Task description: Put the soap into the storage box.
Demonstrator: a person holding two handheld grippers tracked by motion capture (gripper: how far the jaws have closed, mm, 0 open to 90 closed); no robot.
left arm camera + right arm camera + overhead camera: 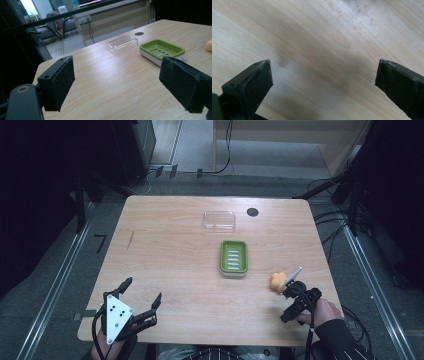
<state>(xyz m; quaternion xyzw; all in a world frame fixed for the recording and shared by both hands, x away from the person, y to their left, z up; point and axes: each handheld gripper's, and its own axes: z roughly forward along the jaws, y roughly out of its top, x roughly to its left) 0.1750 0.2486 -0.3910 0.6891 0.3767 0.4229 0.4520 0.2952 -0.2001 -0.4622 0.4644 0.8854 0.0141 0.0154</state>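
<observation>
We note the table (170, 270) is pale wood-grain, smooth and matt. The soap dish (233, 257) at centre looks like green plastic, slightly glossy. The lid (219, 219) beyond it is clear, shiny plastic. The sponge (277, 281) at near right looks soft and matt. Left gripper (117, 82) pads are black, rough, fabric-like.

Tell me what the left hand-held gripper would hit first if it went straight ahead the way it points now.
Probably nothing close: between the open jaws of the left hand-held gripper lies bare table. Farther along sit the clear lid and, slightly right, the green soap dish; the lid looks likeliest, though depth is unclear.
</observation>
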